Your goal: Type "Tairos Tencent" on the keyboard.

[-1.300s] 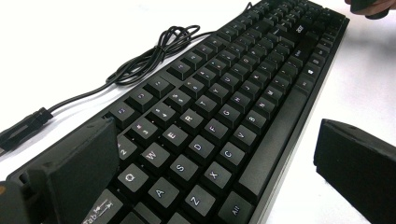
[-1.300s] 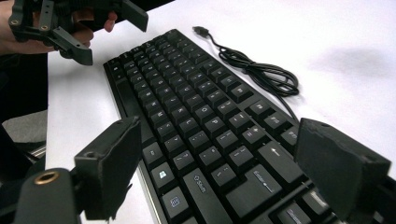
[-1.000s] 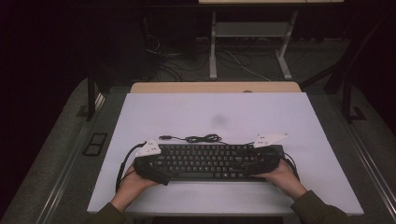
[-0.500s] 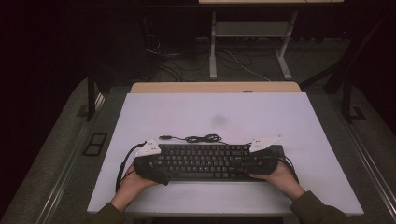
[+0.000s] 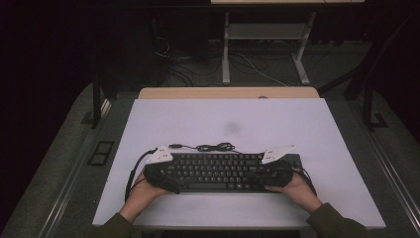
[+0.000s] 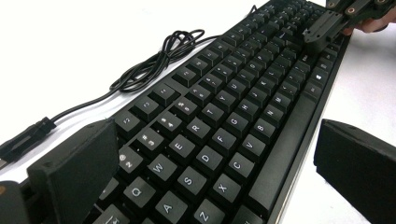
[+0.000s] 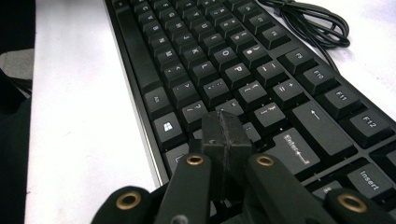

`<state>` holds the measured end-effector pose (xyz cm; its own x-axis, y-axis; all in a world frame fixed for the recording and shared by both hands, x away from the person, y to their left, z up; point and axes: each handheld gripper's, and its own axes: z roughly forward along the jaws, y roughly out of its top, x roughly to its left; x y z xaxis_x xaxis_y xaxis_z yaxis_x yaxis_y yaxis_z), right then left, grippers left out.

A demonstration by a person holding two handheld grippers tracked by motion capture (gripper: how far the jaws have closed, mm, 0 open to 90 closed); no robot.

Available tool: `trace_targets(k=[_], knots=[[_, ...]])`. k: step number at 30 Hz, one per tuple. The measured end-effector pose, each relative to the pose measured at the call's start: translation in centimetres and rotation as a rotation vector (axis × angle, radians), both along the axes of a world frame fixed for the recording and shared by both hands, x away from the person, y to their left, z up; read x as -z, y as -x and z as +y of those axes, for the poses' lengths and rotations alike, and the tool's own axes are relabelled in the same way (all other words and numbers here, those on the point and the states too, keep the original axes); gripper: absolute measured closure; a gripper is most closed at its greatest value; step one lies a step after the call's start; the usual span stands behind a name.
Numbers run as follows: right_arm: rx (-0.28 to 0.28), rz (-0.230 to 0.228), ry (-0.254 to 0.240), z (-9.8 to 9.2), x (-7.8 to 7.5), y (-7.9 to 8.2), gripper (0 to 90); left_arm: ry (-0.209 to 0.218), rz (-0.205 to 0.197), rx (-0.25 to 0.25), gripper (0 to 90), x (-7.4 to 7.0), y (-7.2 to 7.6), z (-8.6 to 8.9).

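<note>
My right hand-held gripper (image 7: 224, 140) has its jaws pressed together with nothing between them, having just been closing, and its tip sits over the keys at the right end of the keyboard (image 5: 218, 171). My left hand-held gripper (image 6: 215, 158) stands wide open, one jaw on each side of the keyboard's left end, the pads not pressing it. The keyboard lies flat on the white surface (image 5: 297, 124) near its front edge, its cable (image 5: 213, 147) coiled just behind. Both my forearms come in low from the near edge.
</note>
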<state>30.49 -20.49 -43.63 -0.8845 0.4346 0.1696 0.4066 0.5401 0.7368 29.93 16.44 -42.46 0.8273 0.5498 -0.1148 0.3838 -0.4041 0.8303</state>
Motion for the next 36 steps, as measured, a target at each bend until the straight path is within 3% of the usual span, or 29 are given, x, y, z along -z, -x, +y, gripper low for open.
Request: trace_targets(k=[8, 21, 28, 36], knots=[[-0.001, 0.001, 0.024, 0.1, 0.2, 0.0, 89.3, -0.003, -0.006, 0.004, 0.0, -0.1, -0.4, -0.4], [0.002, -0.001, 0.025, 0.2, 0.3, 0.1, 89.3, 0.001, -0.007, 0.009, 0.0, -0.2, -1.3, -1.5], [0.004, 0.000, 0.025, 0.2, 0.3, 0.1, 89.3, 0.004, 0.000, 0.028, 8.1, -0.4, -1.9, -2.4], [0.003, -0.002, 0.023, 0.2, 0.3, 0.1, 89.3, 0.016, 0.037, 0.059, 26.1, -0.2, -2.8, -3.2]])
